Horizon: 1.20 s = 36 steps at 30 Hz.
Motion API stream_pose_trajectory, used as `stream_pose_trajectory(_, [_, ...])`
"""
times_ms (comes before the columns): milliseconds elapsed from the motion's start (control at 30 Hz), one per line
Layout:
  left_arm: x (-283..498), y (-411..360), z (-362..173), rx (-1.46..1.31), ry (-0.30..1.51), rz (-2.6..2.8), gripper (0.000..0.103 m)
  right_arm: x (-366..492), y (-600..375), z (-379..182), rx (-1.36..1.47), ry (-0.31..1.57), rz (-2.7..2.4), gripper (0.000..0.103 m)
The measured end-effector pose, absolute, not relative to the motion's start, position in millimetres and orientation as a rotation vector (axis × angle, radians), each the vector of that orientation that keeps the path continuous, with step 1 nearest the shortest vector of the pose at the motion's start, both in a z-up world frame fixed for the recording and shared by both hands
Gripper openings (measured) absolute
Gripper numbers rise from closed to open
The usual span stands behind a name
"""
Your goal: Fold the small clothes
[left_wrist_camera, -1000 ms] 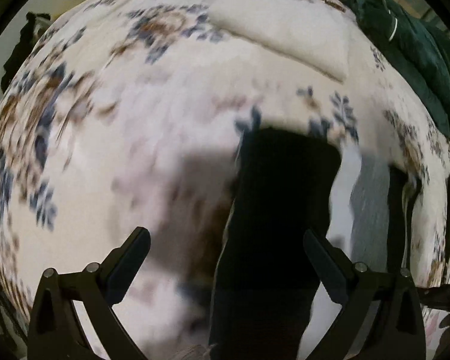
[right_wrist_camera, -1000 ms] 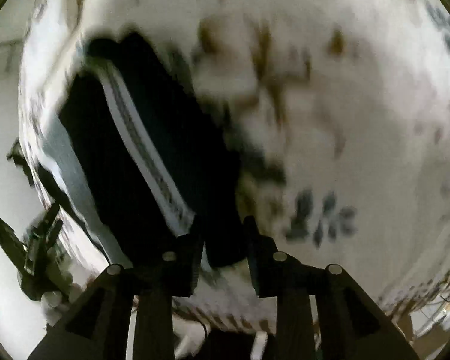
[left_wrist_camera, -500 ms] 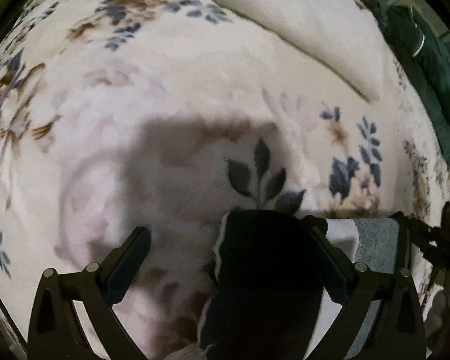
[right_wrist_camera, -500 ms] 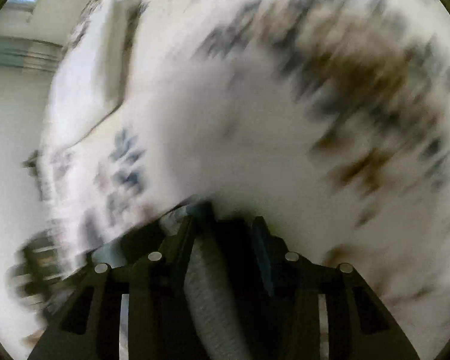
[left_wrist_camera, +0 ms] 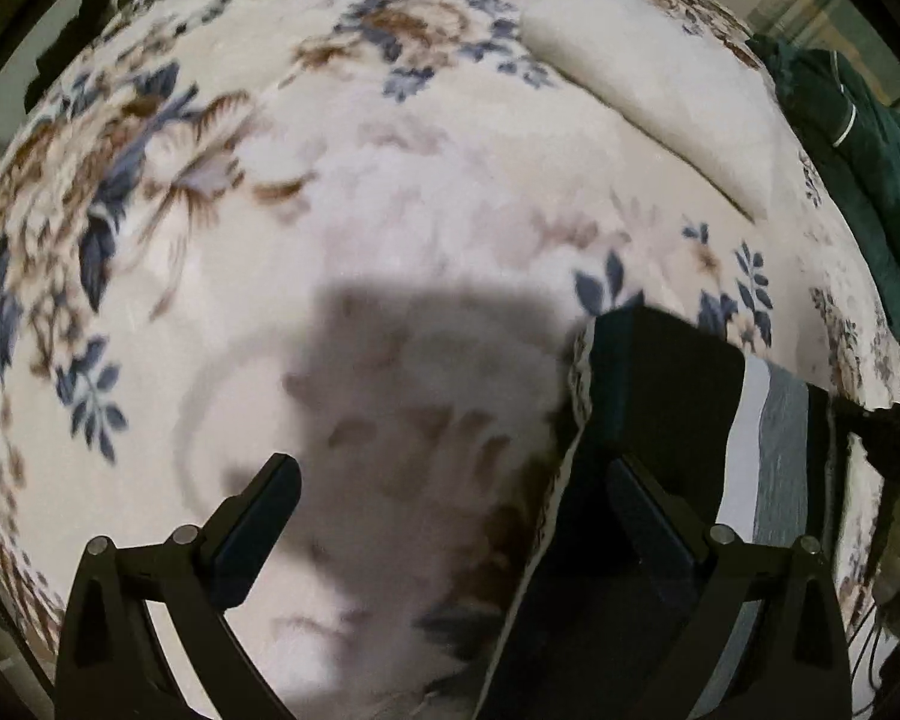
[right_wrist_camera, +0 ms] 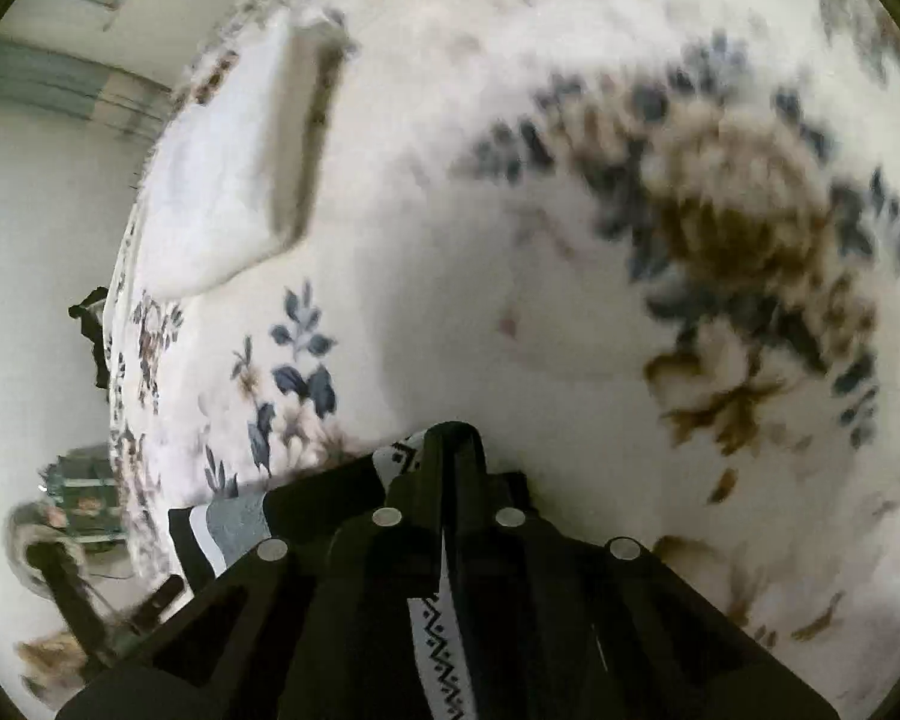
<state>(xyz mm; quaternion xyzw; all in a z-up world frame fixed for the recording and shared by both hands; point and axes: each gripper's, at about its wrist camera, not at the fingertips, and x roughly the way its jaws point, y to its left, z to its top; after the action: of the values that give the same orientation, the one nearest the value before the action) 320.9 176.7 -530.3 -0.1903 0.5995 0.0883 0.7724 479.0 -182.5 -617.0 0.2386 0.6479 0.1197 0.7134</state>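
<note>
A small dark garment (left_wrist_camera: 660,420) with white and grey stripes and a patterned trim lies on the floral blanket (left_wrist_camera: 330,210) at the lower right of the left wrist view. My left gripper (left_wrist_camera: 450,510) is open and empty, its right finger (left_wrist_camera: 648,516) over the garment's dark part. In the right wrist view my right gripper (right_wrist_camera: 450,438) is shut on the garment (right_wrist_camera: 432,654), with the patterned white trim caught between the fingers and its striped part (right_wrist_camera: 228,522) trailing to the left.
A white pillow (left_wrist_camera: 660,84) lies at the far right of the bed, also in the right wrist view (right_wrist_camera: 222,180). A dark green garment (left_wrist_camera: 858,168) is heaped at the bed's right edge. The bed's edge and a wall show at the left of the right wrist view.
The right gripper has closed fully on the garment's edge and swung over the blanket. In the left view the garment has shifted right, from between the fingers to under the right finger.
</note>
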Motion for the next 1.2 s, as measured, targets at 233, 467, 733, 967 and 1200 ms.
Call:
stream_pose_trajectory(233, [300.1, 182.9, -562.5, -0.655, 1.343, 0.0, 0.103, 454.5, -223.6, -635.0, 0.657, 1.594, 0.354, 0.078])
stream_pose_trajectory(467, [313.2, 155.3, -579.0, -0.715, 1.34, -0.247, 0.103, 382.6, -234.0, -714.2, 1.007, 1.788, 0.629, 0.08])
stream_pose_trajectory(733, [335.8, 101.9, -572.0, -0.663, 1.363, -0.437, 0.087, 382.2, -187.6, -716.9, 1.014, 1.741, 0.8, 0.091])
stream_pose_trajectory(967, [346.3, 117.1, -545.8, -0.679, 1.313, -0.449, 0.03, 374.1, -183.0, -675.2, 0.947, 1.599, 0.697, 0.037])
stream_pose_trajectory(1200, [394.6, 147.8, -492.5, -0.591, 1.29, -0.571, 0.029, 382.9, -163.0, -603.2, 0.961, 1.477, 0.56, 0.035])
